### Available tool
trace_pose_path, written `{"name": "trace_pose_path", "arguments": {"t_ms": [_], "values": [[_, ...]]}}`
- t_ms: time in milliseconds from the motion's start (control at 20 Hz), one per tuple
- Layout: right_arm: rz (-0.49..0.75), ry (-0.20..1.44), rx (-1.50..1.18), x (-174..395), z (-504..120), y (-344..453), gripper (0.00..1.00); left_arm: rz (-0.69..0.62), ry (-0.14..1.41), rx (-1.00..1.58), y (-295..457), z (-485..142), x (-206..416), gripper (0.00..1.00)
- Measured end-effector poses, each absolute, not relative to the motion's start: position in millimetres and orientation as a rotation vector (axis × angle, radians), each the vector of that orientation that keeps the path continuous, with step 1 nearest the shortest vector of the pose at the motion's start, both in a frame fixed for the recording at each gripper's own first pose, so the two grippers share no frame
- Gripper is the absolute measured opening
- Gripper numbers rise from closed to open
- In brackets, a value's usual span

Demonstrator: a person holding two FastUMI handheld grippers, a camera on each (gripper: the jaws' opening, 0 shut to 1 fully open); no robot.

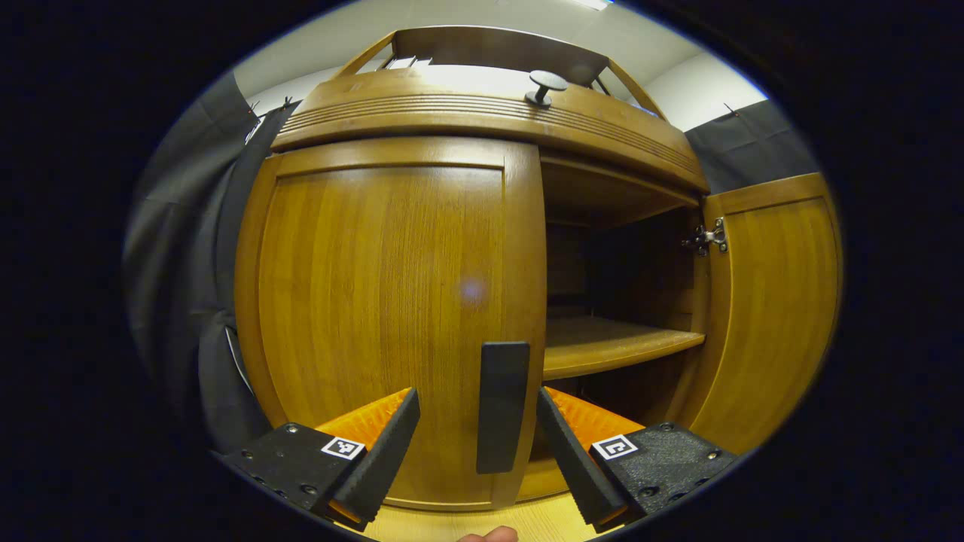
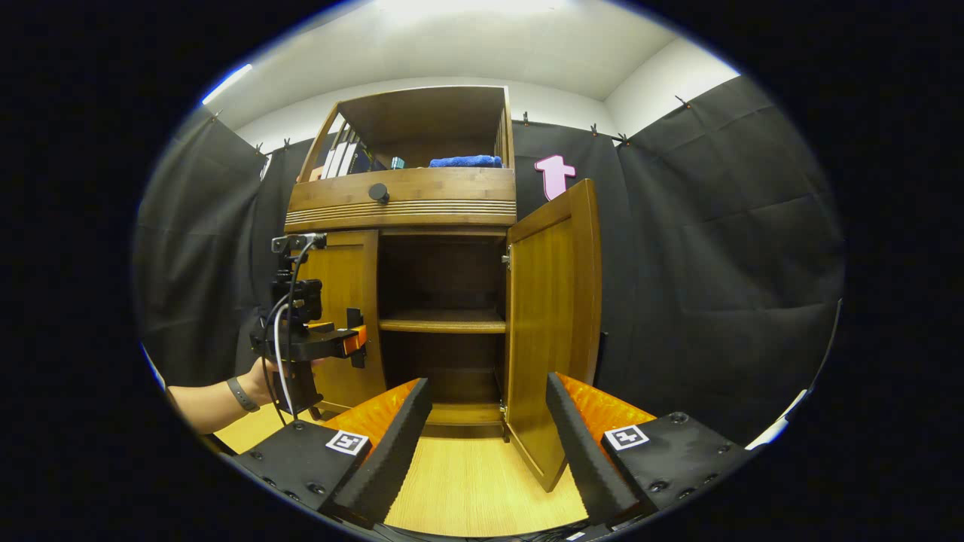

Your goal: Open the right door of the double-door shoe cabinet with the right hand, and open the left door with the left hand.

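Note:
The wooden shoe cabinet's left door (image 1: 376, 301) is closed. Its dark vertical handle (image 1: 503, 406) stands near the door's right edge. My left gripper (image 1: 477, 397) is open, one finger on each side of the handle and close to it; I cannot tell whether they touch. The right door (image 1: 776, 301) is swung wide open, showing a bare shelf (image 1: 617, 342). In the right gripper view the right door (image 2: 553, 316) stands open, and my right gripper (image 2: 488, 384) is open and holds nothing, well back from the cabinet. A hand holds the left gripper (image 2: 355, 340) at the left door (image 2: 339, 301).
A drawer with a round knob (image 2: 378, 193) sits above the doors, and books and a blue cloth (image 2: 465, 161) lie on the top shelf. Black cloth walls (image 2: 715, 263) flank the cabinet. Light wooden floor (image 2: 467, 482) lies in front of it.

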State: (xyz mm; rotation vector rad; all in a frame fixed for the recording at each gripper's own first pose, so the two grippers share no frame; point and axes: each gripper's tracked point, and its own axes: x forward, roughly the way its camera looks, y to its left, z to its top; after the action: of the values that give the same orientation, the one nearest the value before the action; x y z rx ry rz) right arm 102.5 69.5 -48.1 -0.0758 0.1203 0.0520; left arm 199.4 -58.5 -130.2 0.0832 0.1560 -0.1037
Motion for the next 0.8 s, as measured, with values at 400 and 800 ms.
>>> {"name": "trace_pose_path", "arguments": {"t_ms": [400, 800], "values": [[0.025, 0.123, -0.067, 101.9, -48.7, 62.3, 0.94, -0.052, 0.159, 0.101, -53.8, -146.5, 210.6, 0.93], [0.029, 0.123, -0.076, 100.3, -48.2, 64.7, 0.94, -0.039, 0.149, 0.084, -52.2, -142.9, 210.5, 0.95]]}}
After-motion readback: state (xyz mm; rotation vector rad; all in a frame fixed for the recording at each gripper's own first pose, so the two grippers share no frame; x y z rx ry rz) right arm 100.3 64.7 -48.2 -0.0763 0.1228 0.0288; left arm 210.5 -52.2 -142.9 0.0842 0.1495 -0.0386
